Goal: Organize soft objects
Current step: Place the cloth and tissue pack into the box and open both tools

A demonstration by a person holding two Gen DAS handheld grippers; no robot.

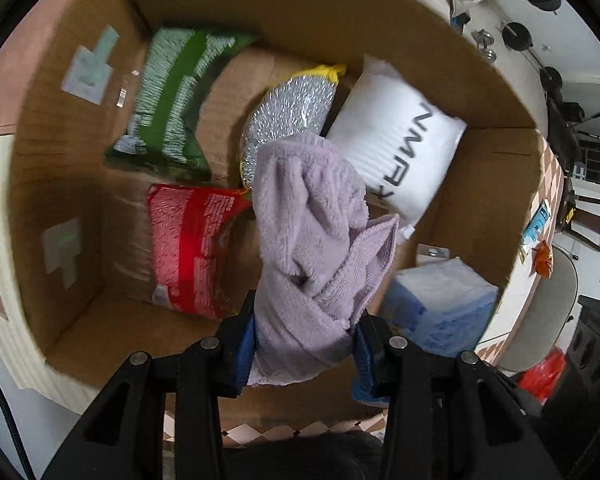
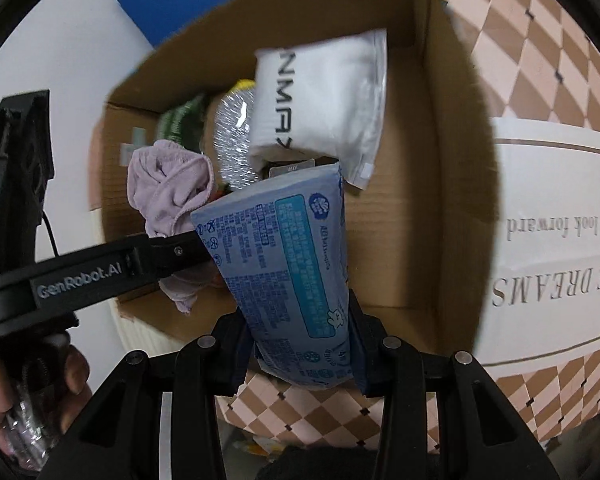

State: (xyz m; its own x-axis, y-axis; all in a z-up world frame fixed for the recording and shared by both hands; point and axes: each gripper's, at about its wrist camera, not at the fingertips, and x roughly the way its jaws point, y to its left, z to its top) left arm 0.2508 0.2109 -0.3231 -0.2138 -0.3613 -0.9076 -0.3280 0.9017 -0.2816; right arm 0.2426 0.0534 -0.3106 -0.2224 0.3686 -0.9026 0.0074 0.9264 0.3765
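With the left gripper (image 1: 306,344) clamped on the towel (image 1: 312,240) over the box (image 1: 480,184), lower into a bare gap before letting go; right gripper (image 2: 302,344) pinches the tissue pack (image 2: 284,264) alongside, so keep them apart.

A checkered pink-and-brown mat (image 2: 540,60) fills the right side of the right wrist view, with a white panel (image 2: 560,240) bearing printed lettering laid across it. A blue board (image 2: 168,4) leans at the upper left of that view, against a white wall (image 2: 60,40). In the left wrist view, black round weights (image 1: 518,36) lie at the upper right, and a wooden chair (image 1: 592,220) stands at the right edge.
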